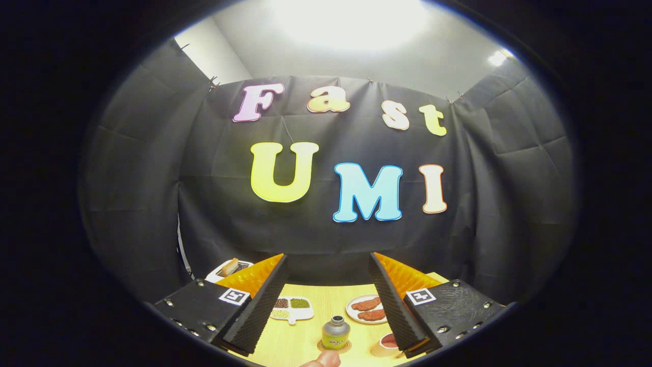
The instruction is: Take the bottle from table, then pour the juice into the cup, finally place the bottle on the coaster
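1. Worktop [305,339]: pale wood, seen from above and behind the tool, carrying everything below.
2. Tool [328,290]: held high over the worktop, fingers spread wide apart, gripping nothing, touching nothing.
3. Plate [354,312]: round, beyond the bottle and toward the right finger, holding two brown patties.
4. Tray [291,309]: white, divided into compartments of dark, green and pale grains, beyond the bottle and toward the left finger.
5. Toaster [226,269]: white, far behind the left finger, a slice of bread standing in its slot.
6. Bottle [335,333]: small, green body with grey neck, upright in the gap between the fingers and well below them.
7. Coaster [347,348]: brown, round, lying under the bottle, with only its rim peeking out.
8. Cup [389,341]: just right of the bottle, partly hidden by the right finger, red liquid visible inside.
9. Fingertip [322,360]: a person's, near the bottle's base; touching or not, cannot tell.
10. Progress, as a judgement: either fully done or not begun. Bottle on the coaster and red liquid in the cup match the finished state, with the tool empty and clear. Equally possible as a starting layout; cannot tell from this moment alone.
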Action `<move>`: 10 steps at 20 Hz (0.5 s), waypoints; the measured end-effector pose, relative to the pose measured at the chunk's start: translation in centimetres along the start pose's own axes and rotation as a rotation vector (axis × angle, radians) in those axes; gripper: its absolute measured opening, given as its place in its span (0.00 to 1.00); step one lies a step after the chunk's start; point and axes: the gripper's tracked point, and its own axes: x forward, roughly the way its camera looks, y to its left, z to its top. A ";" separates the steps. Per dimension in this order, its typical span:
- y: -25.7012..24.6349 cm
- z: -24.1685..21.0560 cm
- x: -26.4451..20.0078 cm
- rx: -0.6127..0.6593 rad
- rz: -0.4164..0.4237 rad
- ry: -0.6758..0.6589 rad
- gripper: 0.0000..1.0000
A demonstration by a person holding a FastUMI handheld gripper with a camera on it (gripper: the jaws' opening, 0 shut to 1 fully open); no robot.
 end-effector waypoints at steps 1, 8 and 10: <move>0.5 0.7 -0.2 0.014 0.016 -0.010 0.96; -0.2 3.3 -2.2 0.068 0.063 -0.052 0.96; -0.7 3.2 -2.9 0.081 0.063 -0.075 0.96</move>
